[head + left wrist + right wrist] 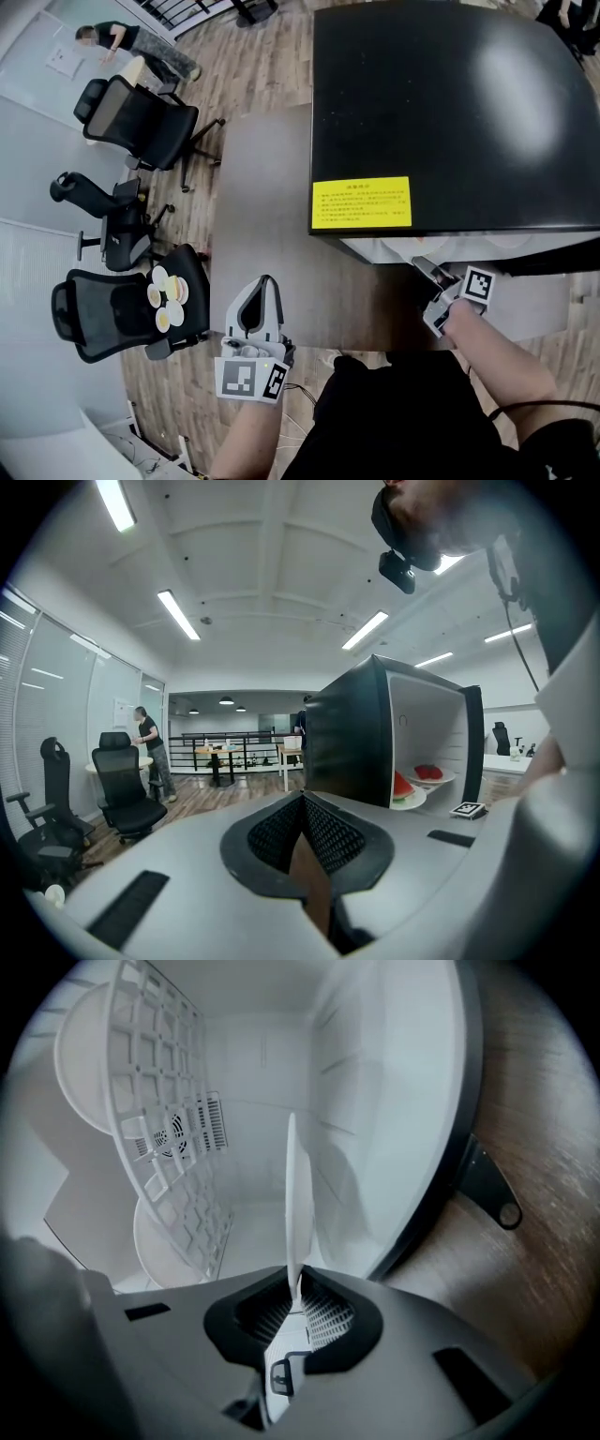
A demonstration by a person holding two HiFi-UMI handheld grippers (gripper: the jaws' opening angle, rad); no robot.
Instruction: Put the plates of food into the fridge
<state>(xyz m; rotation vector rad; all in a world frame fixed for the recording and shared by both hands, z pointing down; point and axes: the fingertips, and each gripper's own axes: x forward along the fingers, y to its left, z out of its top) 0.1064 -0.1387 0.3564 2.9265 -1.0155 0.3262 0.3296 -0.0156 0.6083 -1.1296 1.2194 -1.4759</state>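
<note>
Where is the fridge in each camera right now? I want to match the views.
Head view: the fridge fills the upper right, black top with a yellow label.
Left gripper view: the fridge stands right of centre, open side showing.
Right gripper view: the fridge's white inside fills most of the picture.
Shared landmark: the white plates inside it, in both gripper views.

wood plank floor [267, 66], black office chairs [141, 117] at left, grey table [262, 206], ceiling strip lights [183, 614] lit.
</note>
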